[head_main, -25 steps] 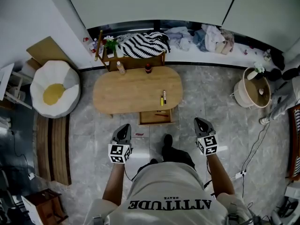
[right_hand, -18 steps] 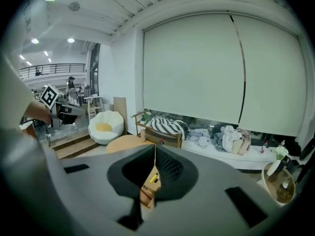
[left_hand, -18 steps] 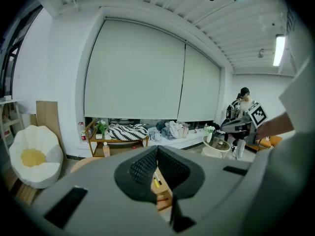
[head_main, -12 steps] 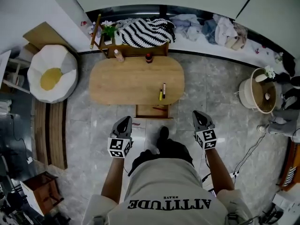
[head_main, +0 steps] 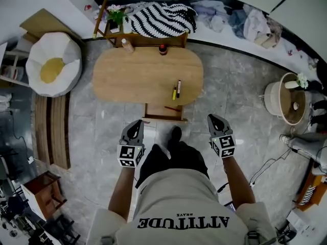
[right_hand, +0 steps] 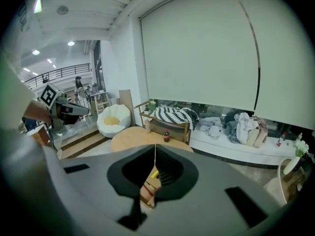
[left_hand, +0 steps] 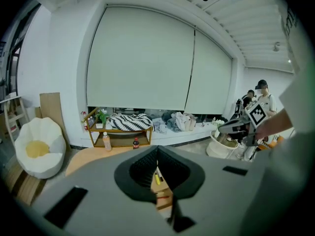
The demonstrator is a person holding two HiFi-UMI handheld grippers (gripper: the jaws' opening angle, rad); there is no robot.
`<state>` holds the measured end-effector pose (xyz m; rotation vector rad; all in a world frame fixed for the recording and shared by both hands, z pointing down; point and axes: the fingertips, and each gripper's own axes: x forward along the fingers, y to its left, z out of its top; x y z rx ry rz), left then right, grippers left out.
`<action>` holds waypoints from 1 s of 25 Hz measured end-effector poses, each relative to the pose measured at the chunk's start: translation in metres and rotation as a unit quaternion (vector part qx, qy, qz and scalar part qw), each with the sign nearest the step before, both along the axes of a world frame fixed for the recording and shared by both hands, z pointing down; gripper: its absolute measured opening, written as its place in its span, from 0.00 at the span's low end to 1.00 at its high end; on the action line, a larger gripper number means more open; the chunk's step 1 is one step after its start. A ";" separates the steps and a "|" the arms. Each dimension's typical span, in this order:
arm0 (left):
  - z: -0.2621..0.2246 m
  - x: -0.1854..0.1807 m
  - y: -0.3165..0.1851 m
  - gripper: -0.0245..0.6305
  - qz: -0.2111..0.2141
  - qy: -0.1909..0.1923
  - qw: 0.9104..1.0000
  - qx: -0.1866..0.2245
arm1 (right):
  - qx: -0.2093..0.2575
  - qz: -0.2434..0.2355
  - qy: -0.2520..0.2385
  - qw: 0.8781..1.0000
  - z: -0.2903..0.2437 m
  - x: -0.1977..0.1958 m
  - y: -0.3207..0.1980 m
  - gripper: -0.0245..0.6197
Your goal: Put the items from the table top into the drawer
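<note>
Yellow marker (head_main: 174,93) and black pen (head_main: 179,88) lay side by side near table (head_main: 138,75) near-right edge, just beyond open drawer (head_main: 162,112). Left gripper (head_main: 136,125) and right gripper (head_main: 213,120) hung nearer, well apart from both, jaws pressed together, empty.

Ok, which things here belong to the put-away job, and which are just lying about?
Job:
- yellow marker and black pen on the table
- dark bottle, seemingly on its far edge
- open drawer
- left gripper and right gripper, both shut, empty

Lying about:
- white beanbag
- striped blanket
- clothes pile
- basket
</note>
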<state>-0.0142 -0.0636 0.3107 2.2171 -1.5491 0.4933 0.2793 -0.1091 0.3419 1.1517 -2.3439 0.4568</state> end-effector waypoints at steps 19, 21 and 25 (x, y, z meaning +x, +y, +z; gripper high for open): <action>0.081 -0.026 -0.040 0.07 0.013 0.017 0.999 -0.048 | -0.071 -0.017 0.032 0.997 0.085 -0.041 -0.017 0.07; 0.095 -0.028 -0.044 0.07 0.020 0.015 0.998 -0.053 | -0.076 -0.015 0.033 0.996 0.100 -0.047 -0.021 0.07; 0.126 -0.031 -0.046 0.07 0.031 0.016 0.997 -0.070 | -0.087 -0.003 0.032 0.996 0.133 -0.063 -0.029 0.07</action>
